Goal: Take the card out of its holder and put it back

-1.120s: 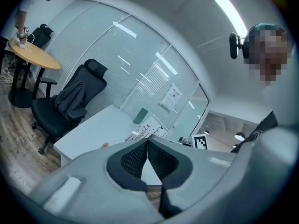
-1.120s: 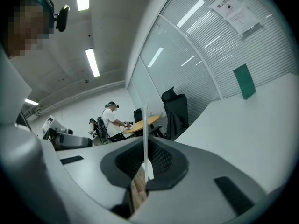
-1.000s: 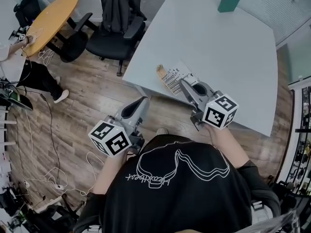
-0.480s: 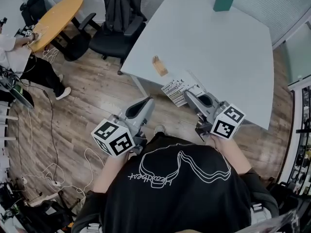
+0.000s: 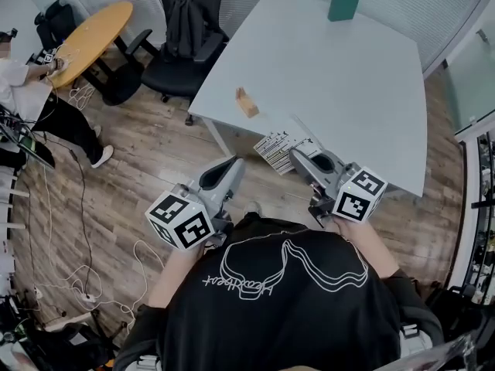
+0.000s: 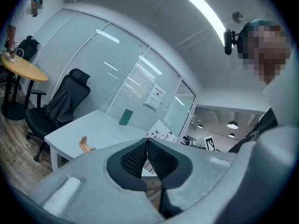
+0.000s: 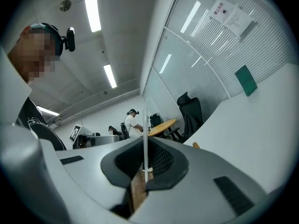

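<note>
Right gripper (image 5: 295, 154): fingers (image 7: 163, 161) nearly together, pinching card (image 5: 282, 141) by near edge; card held at counter (image 5: 348, 83) near edge. Holder (image 5: 246, 103) on counter, apart, 10 o'clock of card. Left gripper (image 5: 233, 161): fingers (image 6: 133, 160) closed, empty, 8 o'clock of card, over floor (image 5: 155, 145).

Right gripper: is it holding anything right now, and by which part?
Yes: the right gripper pinches the card by its edge nearest the person.

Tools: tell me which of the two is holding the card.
The right tool, its jaws pinching the printed card by one edge; the left tool is shut on nothing.
</note>
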`<state>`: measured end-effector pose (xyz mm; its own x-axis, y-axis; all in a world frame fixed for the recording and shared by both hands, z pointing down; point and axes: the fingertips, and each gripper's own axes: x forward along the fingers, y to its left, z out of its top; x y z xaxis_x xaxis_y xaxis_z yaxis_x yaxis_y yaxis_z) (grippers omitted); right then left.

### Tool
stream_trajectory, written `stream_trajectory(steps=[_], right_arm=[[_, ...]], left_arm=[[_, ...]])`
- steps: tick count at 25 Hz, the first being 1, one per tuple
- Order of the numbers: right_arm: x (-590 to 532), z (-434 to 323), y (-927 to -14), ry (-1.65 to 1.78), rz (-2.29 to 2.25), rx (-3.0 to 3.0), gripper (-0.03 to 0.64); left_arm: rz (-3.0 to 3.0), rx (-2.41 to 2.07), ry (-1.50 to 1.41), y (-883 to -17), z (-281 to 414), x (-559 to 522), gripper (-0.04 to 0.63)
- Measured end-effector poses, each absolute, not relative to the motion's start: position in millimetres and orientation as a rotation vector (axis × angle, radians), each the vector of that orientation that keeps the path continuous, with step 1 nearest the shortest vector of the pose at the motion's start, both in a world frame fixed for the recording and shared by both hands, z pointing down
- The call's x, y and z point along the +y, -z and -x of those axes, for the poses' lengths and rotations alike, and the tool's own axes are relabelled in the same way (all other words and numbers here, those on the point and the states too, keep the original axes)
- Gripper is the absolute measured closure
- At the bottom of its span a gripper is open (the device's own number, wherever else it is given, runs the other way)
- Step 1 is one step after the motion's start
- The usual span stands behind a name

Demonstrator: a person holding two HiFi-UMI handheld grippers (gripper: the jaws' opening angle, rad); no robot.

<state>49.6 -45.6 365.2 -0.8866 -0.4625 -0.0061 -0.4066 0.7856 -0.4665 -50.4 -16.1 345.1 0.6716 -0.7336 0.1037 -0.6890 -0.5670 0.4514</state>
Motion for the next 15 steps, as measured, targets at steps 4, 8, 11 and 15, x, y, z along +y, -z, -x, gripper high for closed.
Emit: stream_trajectory(steps=[4,8,11,15], right_arm=[[-40,-53,-363,0.699,0.708,2.854,0.594],[-41,-51,-363,0.702,0.715,2.857,0.594],[-45,-49,-363,0.699,0.727,2.845,0.594],[-58,-46,-358,0.679,0.768,2.820,0.594]], left_arm=[[-2.429,-1.104,0.127,-342,47,-11,0.581],[-2.417,-1.106,0.119,-345,49,-11,0.581],[-2.410,-1.103,0.106,-349,52,-14,0.581],[-2.419,-1.085,0.086,-347,56,-22,0.581]])
